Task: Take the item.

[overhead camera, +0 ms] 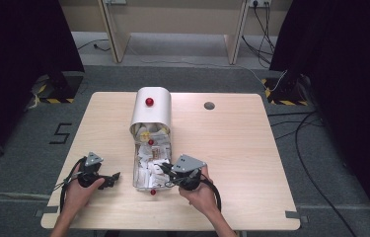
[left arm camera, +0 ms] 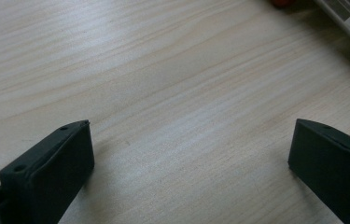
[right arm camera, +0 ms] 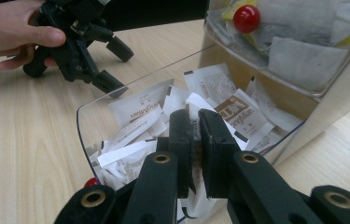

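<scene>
At the centre of the high view a white round-topped dispenser box [overhead camera: 150,112] stands on the pale wooden table [overhead camera: 241,148], its clear drawer [overhead camera: 145,170] of white paper sachets [right arm camera: 137,112] pulled toward the bottom edge. The right gripper [right arm camera: 196,128], lower centre, has its jaws nearly closed on a sachet in the drawer. The left gripper [overhead camera: 116,176], lower left, is spread wide over bare wood.

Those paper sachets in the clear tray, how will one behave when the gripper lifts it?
Probably light and floppy: the sachets look thin and flat. The one in the right gripper likely bends. Neighbours overlap loosely in the clear tray, so some may drag along.
</scene>
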`<state>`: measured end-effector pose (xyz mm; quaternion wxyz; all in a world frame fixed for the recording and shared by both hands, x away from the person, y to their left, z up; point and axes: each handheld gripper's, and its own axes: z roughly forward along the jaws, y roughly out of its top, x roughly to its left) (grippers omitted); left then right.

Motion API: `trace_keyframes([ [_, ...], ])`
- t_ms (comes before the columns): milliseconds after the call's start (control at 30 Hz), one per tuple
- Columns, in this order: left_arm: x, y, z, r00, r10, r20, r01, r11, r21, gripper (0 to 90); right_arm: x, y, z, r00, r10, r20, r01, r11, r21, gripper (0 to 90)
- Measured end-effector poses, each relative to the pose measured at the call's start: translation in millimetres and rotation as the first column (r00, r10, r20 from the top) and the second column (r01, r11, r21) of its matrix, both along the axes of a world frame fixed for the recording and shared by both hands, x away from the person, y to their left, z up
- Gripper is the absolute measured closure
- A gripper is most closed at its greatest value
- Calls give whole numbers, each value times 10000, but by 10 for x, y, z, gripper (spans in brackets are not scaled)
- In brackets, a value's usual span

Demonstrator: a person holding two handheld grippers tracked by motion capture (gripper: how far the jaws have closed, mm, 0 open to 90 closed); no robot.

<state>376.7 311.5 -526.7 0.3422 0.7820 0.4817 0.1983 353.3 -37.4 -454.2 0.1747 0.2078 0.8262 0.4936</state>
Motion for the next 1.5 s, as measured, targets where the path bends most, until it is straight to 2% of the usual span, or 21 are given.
trace_keyframes([
  [633, 0, 0, 0, 10000, 4, 1, -4, 10000, -1, 0, 99, -345, 130, 9955, -916, 248, 906, 9951, 383, 841],
  [933, 0, 0, 0, 10000, 0, 0, 0, 10000, 1, 0, 142, -533, 120, 9897, -1422, 179, 1413, 9890, 426, 839],
  [1267, 0, 0, 0, 10000, 2, 1, -2, 10000, 0, 0, 147, -668, 129, 9846, -1733, 221, 1721, 9839, 486, 837],
  [1500, -1, -1, 0, 10000, 9, -1, -9, 10000, 7, 0, 173, -791, 126, 9779, -2082, 205, 2070, 9770, 510, 837],
])
